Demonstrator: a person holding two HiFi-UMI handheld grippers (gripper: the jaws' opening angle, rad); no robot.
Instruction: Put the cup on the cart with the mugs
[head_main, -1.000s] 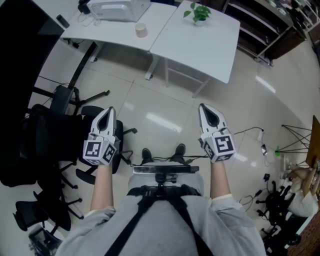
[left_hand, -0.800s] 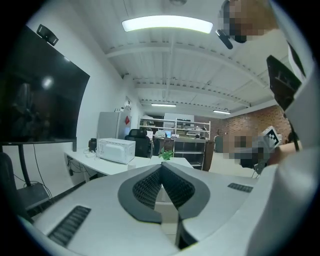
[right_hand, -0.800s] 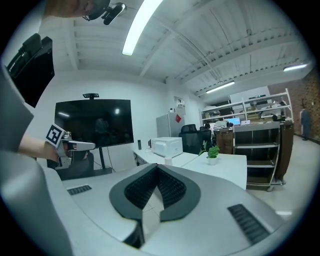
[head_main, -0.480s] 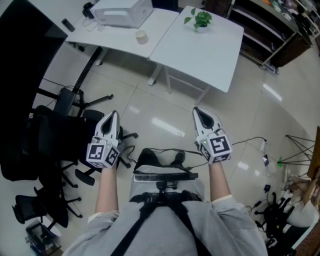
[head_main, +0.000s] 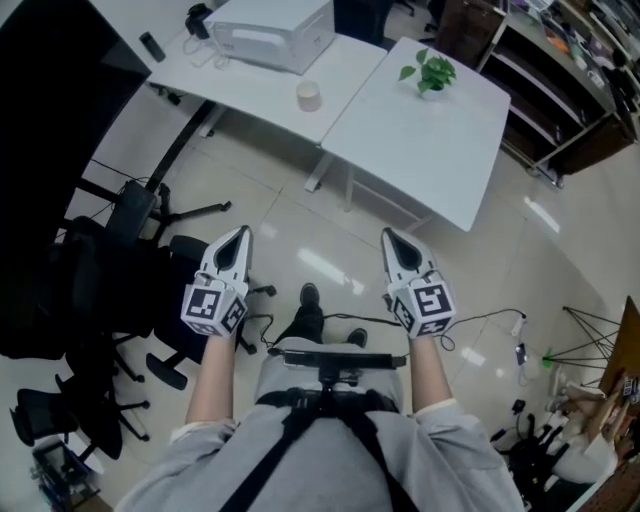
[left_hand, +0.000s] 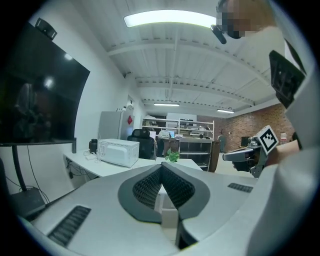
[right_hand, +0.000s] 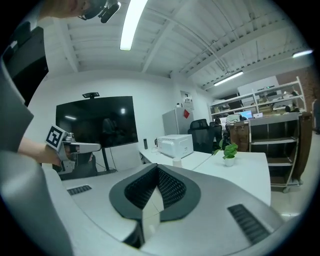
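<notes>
Holding, left tool (head_main: 239, 232): nothing at all. The left gripper view shows the jaws pressed fully together, pad against pad, no gap.
Holding, right tool (head_main: 388, 235): same story. The jaws are closed on each other and empty.
Tool placement: both are held out in front of the person, side by side and well apart. They hang over the pale tiled floor (head_main: 300, 215) with their tips aimed toward the desks.
Cup (head_main: 308, 96): small, pale and upright on the left desk (head_main: 245, 78), close to the edge where it meets the right desk (head_main: 420, 145). It sits well apart from both tools.
Microwave (head_main: 272, 20): a white box on the left desk, just behind the cup and off to its left.
Plant (head_main: 430, 72): small and green in a light pot, at the far end of the right desk.
Chairs (head_main: 120, 265): black office chairs bunched on the floor beside and below the left tool.
Screen (right_hand: 95, 122): big, dark and on a stand, at the left side of the room.
Shelves (head_main: 560, 95): dark racks beyond the desks, upper right.
Person: grey top with black harness straps, forearms stretched forward behind each tool.
</notes>
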